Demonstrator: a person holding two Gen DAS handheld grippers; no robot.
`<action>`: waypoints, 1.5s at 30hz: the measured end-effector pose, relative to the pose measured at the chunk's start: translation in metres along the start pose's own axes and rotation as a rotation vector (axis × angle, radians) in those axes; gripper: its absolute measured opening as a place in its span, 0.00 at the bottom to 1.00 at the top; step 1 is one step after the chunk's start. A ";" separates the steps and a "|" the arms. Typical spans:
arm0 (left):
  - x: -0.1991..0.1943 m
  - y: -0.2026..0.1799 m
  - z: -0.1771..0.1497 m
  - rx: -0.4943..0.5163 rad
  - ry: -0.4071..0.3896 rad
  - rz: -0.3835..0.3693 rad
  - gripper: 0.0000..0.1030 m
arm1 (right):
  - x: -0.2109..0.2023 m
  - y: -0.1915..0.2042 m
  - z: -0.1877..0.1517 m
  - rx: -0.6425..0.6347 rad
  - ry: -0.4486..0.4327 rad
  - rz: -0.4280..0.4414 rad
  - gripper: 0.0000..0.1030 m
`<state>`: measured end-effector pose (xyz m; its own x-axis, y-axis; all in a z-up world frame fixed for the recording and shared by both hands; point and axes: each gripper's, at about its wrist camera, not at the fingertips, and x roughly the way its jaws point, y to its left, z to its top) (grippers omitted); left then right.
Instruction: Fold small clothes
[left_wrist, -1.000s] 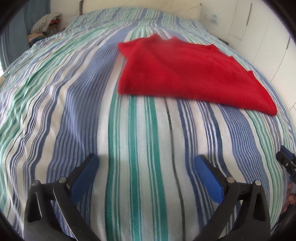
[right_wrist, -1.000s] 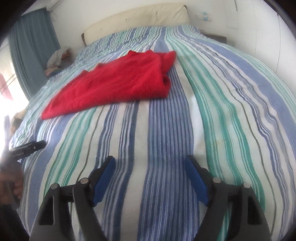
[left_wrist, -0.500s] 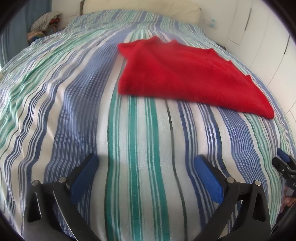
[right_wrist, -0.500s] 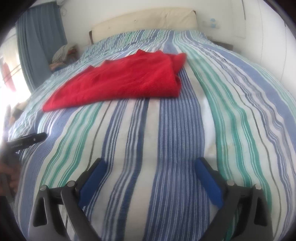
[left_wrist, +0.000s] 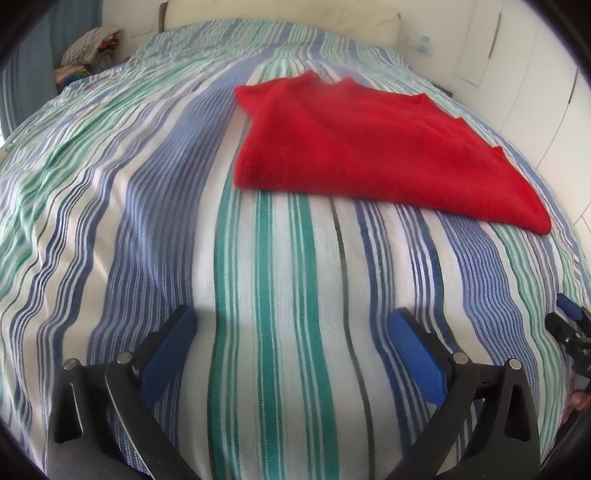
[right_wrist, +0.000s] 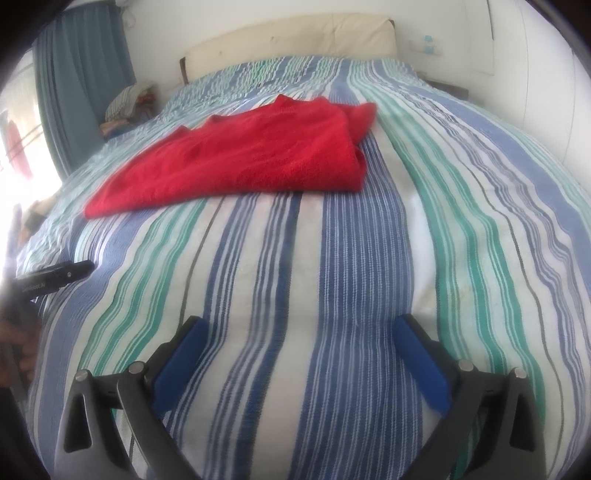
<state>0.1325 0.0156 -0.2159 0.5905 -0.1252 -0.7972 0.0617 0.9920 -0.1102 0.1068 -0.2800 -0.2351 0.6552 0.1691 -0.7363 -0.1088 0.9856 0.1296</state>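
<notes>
A red garment (left_wrist: 369, 151) lies folded flat on the striped bedspread (left_wrist: 184, 221), ahead of both grippers; it also shows in the right wrist view (right_wrist: 251, 166). My left gripper (left_wrist: 291, 325) is open and empty above the bedspread, well short of the garment. My right gripper (right_wrist: 299, 332) is open and empty too, also short of the garment. The right gripper's tip (left_wrist: 569, 325) shows at the left wrist view's right edge. The left gripper's body (right_wrist: 55, 277) shows at the right wrist view's left edge.
A cream headboard (right_wrist: 291, 37) stands at the far end of the bed. A pile of clothes (left_wrist: 88, 48) sits beside the bed at the far left, near a blue curtain (right_wrist: 81, 85). White cupboard doors (left_wrist: 535, 74) line the right wall.
Both grippers have moved a little closer to the red garment, which looks larger now. The right gripper has dropped lower in its view. Both stay open.
</notes>
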 end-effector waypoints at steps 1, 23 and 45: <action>0.000 -0.001 0.000 0.001 0.000 0.002 1.00 | 0.000 0.001 0.000 -0.002 0.002 -0.003 0.98; -0.004 -0.003 0.000 0.022 -0.006 0.031 1.00 | 0.000 -0.001 0.001 -0.003 -0.001 0.000 0.98; -0.005 -0.003 0.001 0.023 -0.006 0.032 1.00 | -0.001 0.000 0.000 -0.005 -0.003 0.002 0.99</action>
<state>0.1307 0.0135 -0.2110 0.5970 -0.0934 -0.7968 0.0608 0.9956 -0.0712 0.1063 -0.2802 -0.2345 0.6572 0.1707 -0.7341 -0.1135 0.9853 0.1275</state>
